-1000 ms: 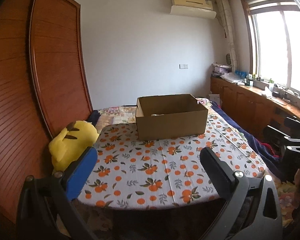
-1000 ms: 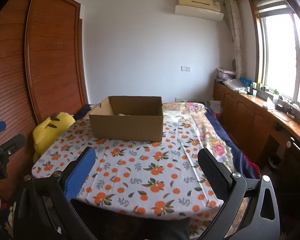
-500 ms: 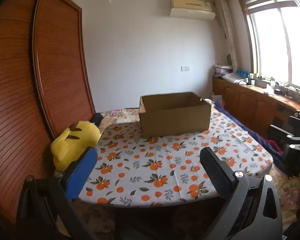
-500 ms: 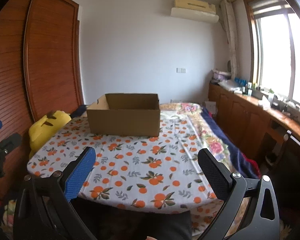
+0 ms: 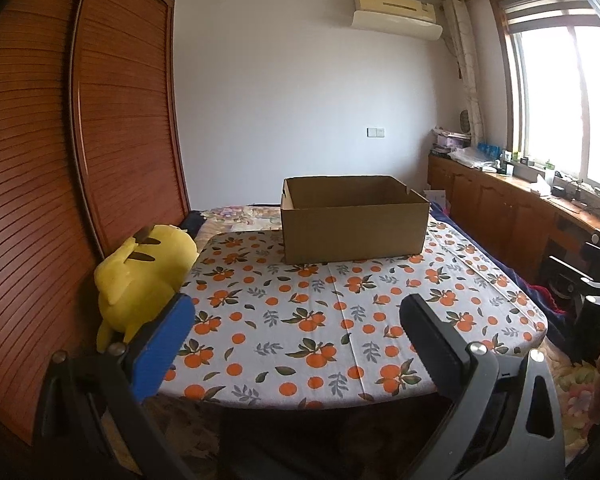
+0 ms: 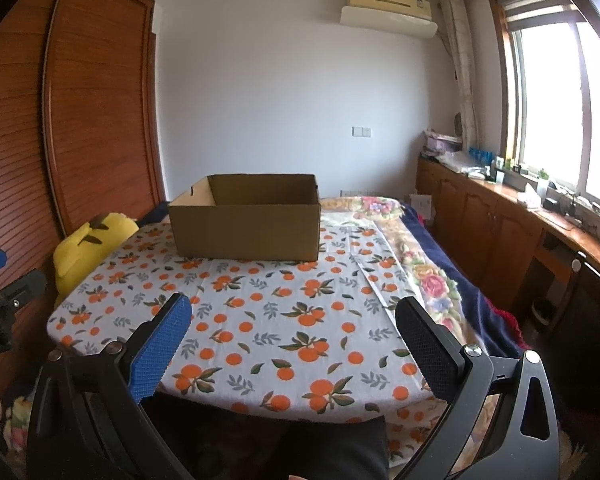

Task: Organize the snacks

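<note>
An open brown cardboard box (image 5: 354, 220) (image 6: 246, 218) stands at the far end of a table covered by an orange-print cloth (image 5: 332, 312) (image 6: 268, 320). The box's inside is hidden from this height, and no snacks show on the cloth. My left gripper (image 5: 296, 320) is open, held low before the table's near edge, well short of the box. My right gripper (image 6: 290, 322) is open too, at the near edge, nothing between its fingers. The left gripper's tip also shows at the left edge of the right wrist view.
A yellow plush toy (image 5: 140, 276) (image 6: 88, 248) leans at the table's left side against a wooden slatted wardrobe (image 5: 60, 180). A flower-print bed (image 6: 416, 272) lies to the right, with wooden cabinets (image 6: 500, 216) under the window. Black frames (image 5: 588, 280) stand at right.
Both grippers have dropped lower and drawn back a little, so the box looks flatter and its inside is no longer visible. Both stay open.
</note>
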Tool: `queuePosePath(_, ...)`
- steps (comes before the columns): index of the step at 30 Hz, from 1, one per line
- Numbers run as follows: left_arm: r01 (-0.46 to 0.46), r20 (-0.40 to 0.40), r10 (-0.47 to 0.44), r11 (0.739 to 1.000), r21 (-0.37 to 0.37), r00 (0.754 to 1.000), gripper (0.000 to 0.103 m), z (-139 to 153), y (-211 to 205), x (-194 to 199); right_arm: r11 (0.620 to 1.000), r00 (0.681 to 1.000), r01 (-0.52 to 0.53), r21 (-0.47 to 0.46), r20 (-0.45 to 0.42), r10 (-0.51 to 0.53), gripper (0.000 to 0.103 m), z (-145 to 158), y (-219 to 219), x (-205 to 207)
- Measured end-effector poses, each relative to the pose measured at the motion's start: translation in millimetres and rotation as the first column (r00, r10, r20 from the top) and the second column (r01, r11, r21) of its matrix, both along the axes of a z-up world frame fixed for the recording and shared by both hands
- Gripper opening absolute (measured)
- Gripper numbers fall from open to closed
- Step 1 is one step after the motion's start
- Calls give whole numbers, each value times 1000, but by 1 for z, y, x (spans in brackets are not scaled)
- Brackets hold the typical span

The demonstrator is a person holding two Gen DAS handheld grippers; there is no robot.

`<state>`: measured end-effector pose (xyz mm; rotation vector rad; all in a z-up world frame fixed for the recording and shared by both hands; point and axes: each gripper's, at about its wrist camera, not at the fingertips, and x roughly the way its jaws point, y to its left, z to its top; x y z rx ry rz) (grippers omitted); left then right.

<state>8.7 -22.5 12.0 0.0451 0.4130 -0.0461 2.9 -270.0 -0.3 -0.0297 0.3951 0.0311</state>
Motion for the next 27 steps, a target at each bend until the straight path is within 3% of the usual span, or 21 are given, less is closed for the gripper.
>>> queuePosePath(27,-3,-4,3,1000,5,1000,103,0,2,1,1000,1000,4,5,13,-4,103,2,2,-4)
